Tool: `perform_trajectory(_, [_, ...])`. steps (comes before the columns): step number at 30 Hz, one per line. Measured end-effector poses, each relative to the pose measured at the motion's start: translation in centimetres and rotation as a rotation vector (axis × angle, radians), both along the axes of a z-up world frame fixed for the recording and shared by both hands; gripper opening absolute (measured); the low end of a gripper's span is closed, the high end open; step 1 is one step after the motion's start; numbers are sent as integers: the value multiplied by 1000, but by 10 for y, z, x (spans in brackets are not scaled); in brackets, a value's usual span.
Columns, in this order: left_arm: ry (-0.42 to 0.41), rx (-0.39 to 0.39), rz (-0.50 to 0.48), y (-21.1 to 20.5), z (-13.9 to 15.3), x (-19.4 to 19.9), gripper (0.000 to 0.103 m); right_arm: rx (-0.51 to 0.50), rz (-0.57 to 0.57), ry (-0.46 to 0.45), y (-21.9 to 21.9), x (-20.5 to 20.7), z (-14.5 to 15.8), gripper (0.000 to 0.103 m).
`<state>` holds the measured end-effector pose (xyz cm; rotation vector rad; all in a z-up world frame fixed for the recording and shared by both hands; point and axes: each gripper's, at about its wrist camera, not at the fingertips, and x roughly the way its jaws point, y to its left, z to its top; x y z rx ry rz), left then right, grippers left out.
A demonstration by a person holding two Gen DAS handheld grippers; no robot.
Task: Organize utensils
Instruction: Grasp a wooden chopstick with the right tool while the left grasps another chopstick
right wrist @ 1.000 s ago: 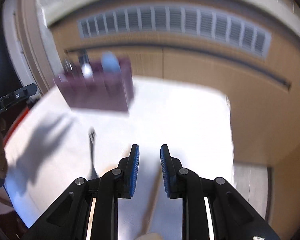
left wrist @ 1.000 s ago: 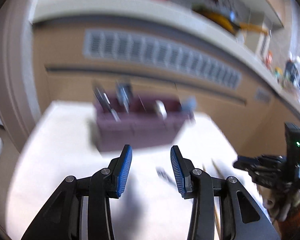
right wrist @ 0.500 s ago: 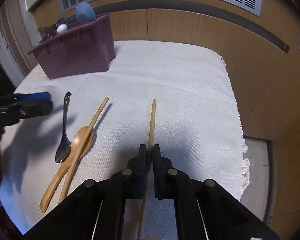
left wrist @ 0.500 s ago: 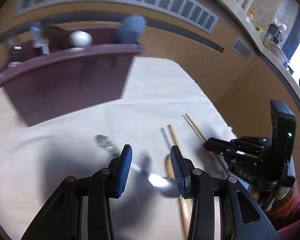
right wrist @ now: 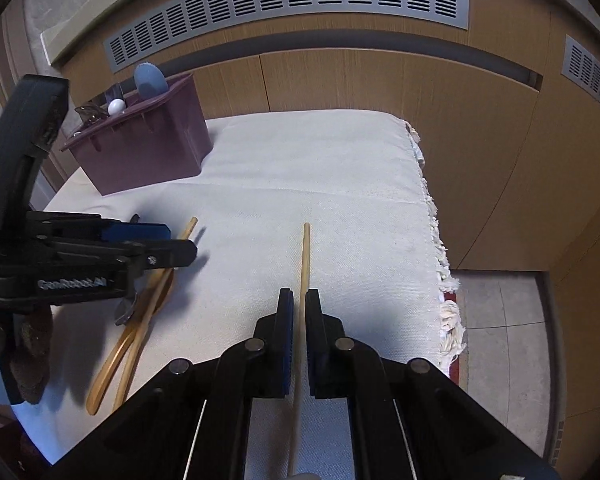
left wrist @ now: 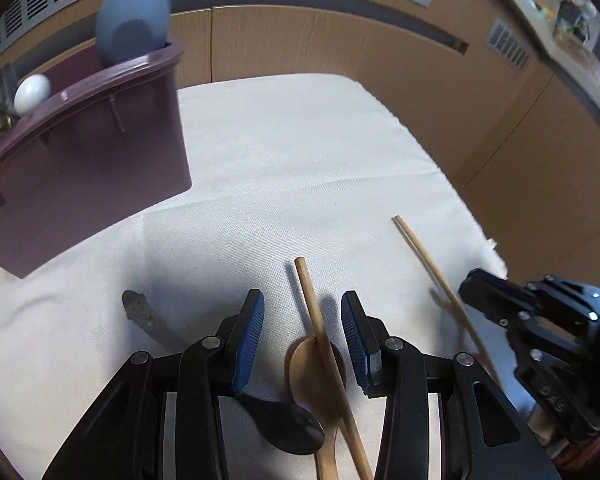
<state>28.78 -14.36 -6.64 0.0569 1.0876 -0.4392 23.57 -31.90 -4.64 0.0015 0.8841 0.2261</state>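
With both hands down over the white cloth (right wrist: 340,168) on the bench, the step in hand looks like picking up the loose utensils for the purple caddy (right wrist: 148,136), which stands at the cloth's far left corner and already carries a blue spoon (left wrist: 134,20) and a few other pieces.

The right tool (right wrist: 296,308) is clenched on a single chopstick (right wrist: 305,256), whose free end points away toward the wooden panelling; this stick lies well to the right of the caddy and nearer the camera. The left tool (left wrist: 302,320) is released, its blue pads standing either side of a second chopstick (left wrist: 312,304) without touching it. That stick lies across the bowl of a wooden spoon (left wrist: 314,364), with a dark metal spoon (left wrist: 284,428) just beside it on the caddy's side.

Next, by my reading, the left tool needs to close on that chopstick alone (the wooden spoon underneath could come up with it or get dragged), and the right needs to lift its stick and carry it leftward to the caddy.

Between the utensils and the caddy the cloth is bare, so the path is open. Right of the held chopstick the fringed edge (right wrist: 440,264) drops to tiled floor, a place to keep clear of.
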Motion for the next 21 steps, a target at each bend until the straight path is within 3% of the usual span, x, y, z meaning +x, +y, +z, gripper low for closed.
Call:
perform_trajectory(9, [22,51,-16,-15,-10,-2,41,0,7,-26,-2,-4,4,6])
perform_trajectory(16, [54,17,4,-9,-9,-1,39,25,31,59,-5,0,-7,7])
perform_trajectory(19, [50,-12,17,2,-7,-6,11,17,25,77,-3,5,-11,7])
perform_trajectory(21, [44,-77,33,15,-3,-12,10,8,17,79,-2,8,-10,7])
